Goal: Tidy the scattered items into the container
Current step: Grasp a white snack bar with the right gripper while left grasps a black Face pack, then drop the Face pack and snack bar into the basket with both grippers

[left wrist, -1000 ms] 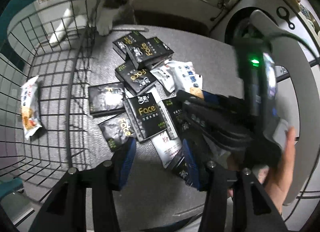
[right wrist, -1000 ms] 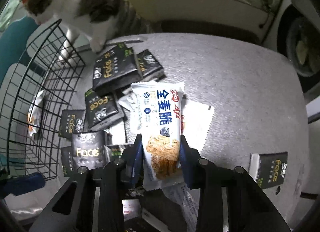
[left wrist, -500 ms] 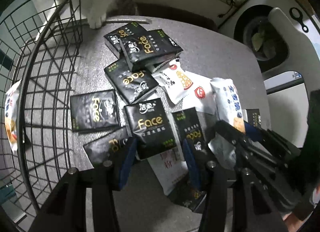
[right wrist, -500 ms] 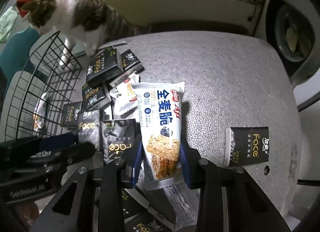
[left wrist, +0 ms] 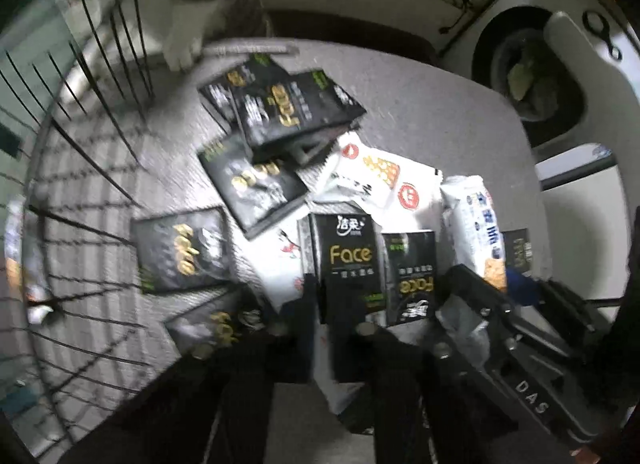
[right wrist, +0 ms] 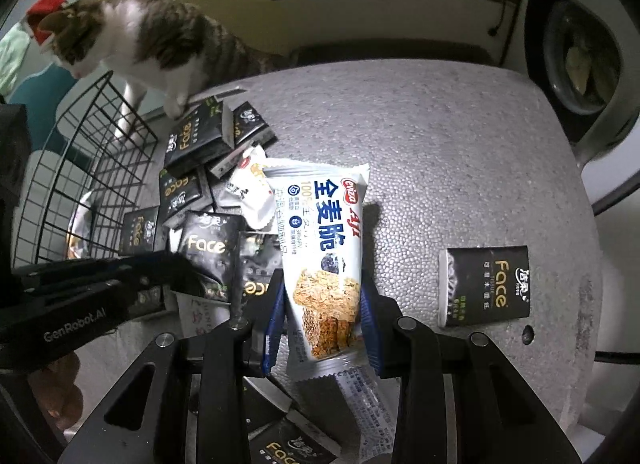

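My right gripper point(right wrist: 322, 320) is shut on a white snack bar packet point(right wrist: 324, 248) and holds it above the grey table point(right wrist: 460, 168). The packet also shows in the left wrist view point(left wrist: 476, 228). My left gripper point(left wrist: 340, 304) stands around a black "Face" tissue pack point(left wrist: 348, 260); the view is blurred and dark, so its state is unclear. Several black Face packs point(left wrist: 280, 112) and white snack packets point(left wrist: 376, 176) lie scattered. A black wire basket point(left wrist: 80, 192) on the left holds one snack packet point(left wrist: 20, 264).
A cat point(right wrist: 136, 40) stands at the table's far left edge with a paw by the basket point(right wrist: 80, 168). One Face pack point(right wrist: 486, 284) lies apart at the right. A washing machine point(right wrist: 580, 64) is behind the table.
My left gripper has moved forward and right over the pile, its fingers now around the upright Face pack. My right gripper has kept its hold on the snack bar and drifted slightly back.
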Demonstrator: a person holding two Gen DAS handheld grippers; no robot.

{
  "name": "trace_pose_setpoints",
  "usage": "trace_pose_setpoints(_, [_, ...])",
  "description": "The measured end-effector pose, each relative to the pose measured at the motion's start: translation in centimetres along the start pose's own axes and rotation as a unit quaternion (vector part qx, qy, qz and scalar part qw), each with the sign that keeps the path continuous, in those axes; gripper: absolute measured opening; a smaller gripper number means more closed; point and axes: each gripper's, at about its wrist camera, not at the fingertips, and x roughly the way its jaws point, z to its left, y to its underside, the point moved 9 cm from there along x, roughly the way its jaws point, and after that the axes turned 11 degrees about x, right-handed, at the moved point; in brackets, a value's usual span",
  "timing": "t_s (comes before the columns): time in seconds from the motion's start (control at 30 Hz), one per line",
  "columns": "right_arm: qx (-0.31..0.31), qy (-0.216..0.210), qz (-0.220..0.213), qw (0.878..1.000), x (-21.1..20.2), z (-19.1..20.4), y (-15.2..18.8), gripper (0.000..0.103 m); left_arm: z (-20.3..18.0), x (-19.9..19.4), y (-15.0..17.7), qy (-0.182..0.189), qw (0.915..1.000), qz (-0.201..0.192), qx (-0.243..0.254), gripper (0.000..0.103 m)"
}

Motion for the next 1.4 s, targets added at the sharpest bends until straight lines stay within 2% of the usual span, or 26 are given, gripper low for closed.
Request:
trace_pose_setpoints(0.03, [0.001,-0.001,-0.001,1.0,-0.1,0.1,0.0,0.034,-0.3,-0.1,0.1,0.001,1.0,0.001,0.006,0.001])
trace_pose_setpoints(0.13, [-0.001,-0.001,-0.003,1.0,-0.2,0.3,-0.1,0.034,-1.1,0.5,0.6,0.044,0.9989,0.015,0.003,0.001])
trace_pose_setpoints(0.17, [-0.001,-0.002,-0.003,1.0,-0.3,0.3,0.0,0.034,-1.1,0.6,0.6,0.057,0.9983,0.008,-0.005,0.002])
trace_pose_setpoints(0.3, [0.003,-0.009,-0.005,1.0,-0.6,0.4,0.0,0.034,-0.6,0.7,-0.1,0.049,0.9986,0.003,-0.017,0.005])
trace_pose_setpoints(0.4, [0.004,-0.01,-0.006,1.0,-0.7,0.2,0.0,0.034,-1.3,1.1,-0.7,0.027,0.9996,0.007,0.003,0.008])
trace_pose_setpoints(0.47, [0.008,-0.011,-0.007,1.0,-0.8,-0.1,-0.1,0.034,-2.1,1.2,-1.2,0.024,0.9996,0.005,0.015,0.022])
trace_pose_setpoints(0.5, [0.011,-0.012,-0.007,1.0,-0.8,-0.3,-0.1,0.034,-2.5,1.4,-1.5,0.028,0.9995,0.003,0.017,0.035])
trace_pose_setpoints(0.83, [0.039,-0.01,-0.016,0.999,-1.7,-2.9,-0.6,0.035,-3.9,2.3,-3.8,0.027,0.9993,-0.01,0.024,0.07])
trace_pose_setpoints(0.87, [0.041,-0.011,-0.016,0.999,-1.8,-2.9,-0.6,0.035,-2.7,1.4,-3.3,0.027,0.9993,-0.011,0.022,0.07])
trace_pose_setpoints(1.07, [0.046,-0.016,-0.02,0.999,-2.3,-3.4,-0.8,0.035,-1.6,-0.1,-3.6,0.027,0.9992,-0.027,0.007,0.07])
trace_pose_setpoints(1.17, [0.046,-0.018,-0.021,0.999,-2.2,-3.3,-0.9,0.035,-0.2,0.1,-3.7,-0.003,0.9997,-0.021,0.008,0.07])
trace_pose_setpoints(1.27, [0.044,-0.02,-0.017,0.999,-1.9,-3.0,-0.8,0.035,0.0,1.4,-3.2,-0.001,1.0,-0.005,0.007,0.07])
trace_pose_setpoints(1.4, [0.043,-0.02,-0.013,0.999,-1.5,-2.9,-0.6,0.035,-0.5,2.2,-3.7,-0.033,0.999,-0.003,0.029,0.07])
